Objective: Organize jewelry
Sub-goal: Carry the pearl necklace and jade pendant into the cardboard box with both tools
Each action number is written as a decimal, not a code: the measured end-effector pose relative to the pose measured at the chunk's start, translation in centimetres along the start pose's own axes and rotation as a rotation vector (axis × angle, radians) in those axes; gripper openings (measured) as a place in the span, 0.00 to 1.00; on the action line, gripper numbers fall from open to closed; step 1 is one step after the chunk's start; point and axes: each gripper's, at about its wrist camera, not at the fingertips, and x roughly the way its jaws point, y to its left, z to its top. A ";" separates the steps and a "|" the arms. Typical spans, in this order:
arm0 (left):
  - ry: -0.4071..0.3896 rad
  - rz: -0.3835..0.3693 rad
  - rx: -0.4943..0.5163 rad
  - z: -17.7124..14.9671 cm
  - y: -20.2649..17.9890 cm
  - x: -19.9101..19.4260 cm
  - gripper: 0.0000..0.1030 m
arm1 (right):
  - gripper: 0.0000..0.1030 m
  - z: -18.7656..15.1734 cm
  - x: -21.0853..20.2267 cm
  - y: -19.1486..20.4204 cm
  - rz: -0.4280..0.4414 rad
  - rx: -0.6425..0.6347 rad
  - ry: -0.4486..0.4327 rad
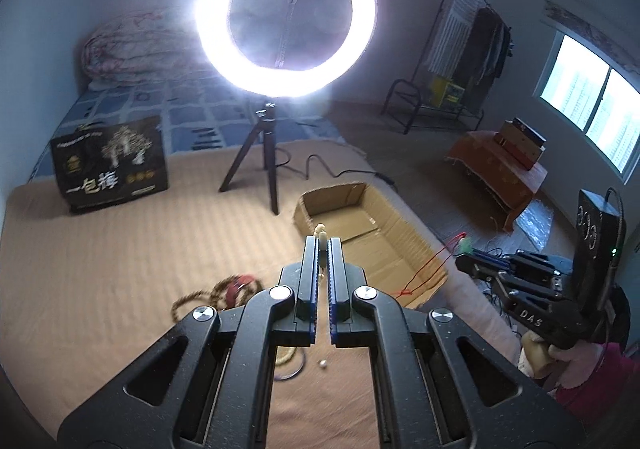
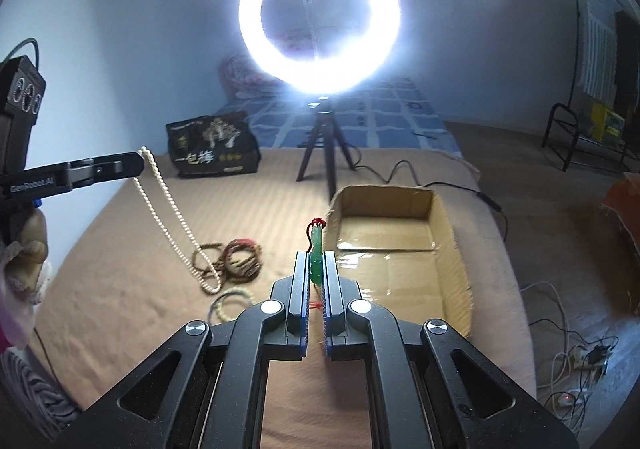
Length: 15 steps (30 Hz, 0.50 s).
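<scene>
My left gripper is shut on a cream pearl necklace; in the right wrist view the left gripper holds it raised, and the necklace hangs down to the bed. My right gripper is shut on a green jade pendant with a red cord, held above the bed by the near left corner of an open cardboard box. In the left wrist view the right gripper is over the box's right side, the cord hanging. Brown bead bracelets lie on the bed.
A lit ring light on a tripod stands behind the box, its cable trailing right. A black printed bag sits at the back left. A thin ring bangle and a small bead lie on the tan bedspread.
</scene>
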 end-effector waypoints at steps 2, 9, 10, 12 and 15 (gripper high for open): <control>-0.002 -0.013 0.005 0.7 -0.6 0.9 0.01 | 0.04 0.2 0.2 -0.7 -0.015 0.006 0.002; -0.016 -0.044 0.022 3.1 -2.7 3.9 0.01 | 0.04 0.6 1.4 -3.3 -0.062 0.038 0.018; -0.017 -0.047 0.024 3.4 -2.9 4.3 0.01 | 0.04 0.6 1.5 -3.6 -0.069 0.042 0.021; -0.022 -0.054 0.032 4.2 -3.8 5.4 0.01 | 0.04 0.5 1.8 -4.2 -0.080 0.050 0.027; -0.025 -0.060 0.037 5.0 -4.5 6.6 0.01 | 0.04 0.5 2.2 -4.9 -0.097 0.060 0.035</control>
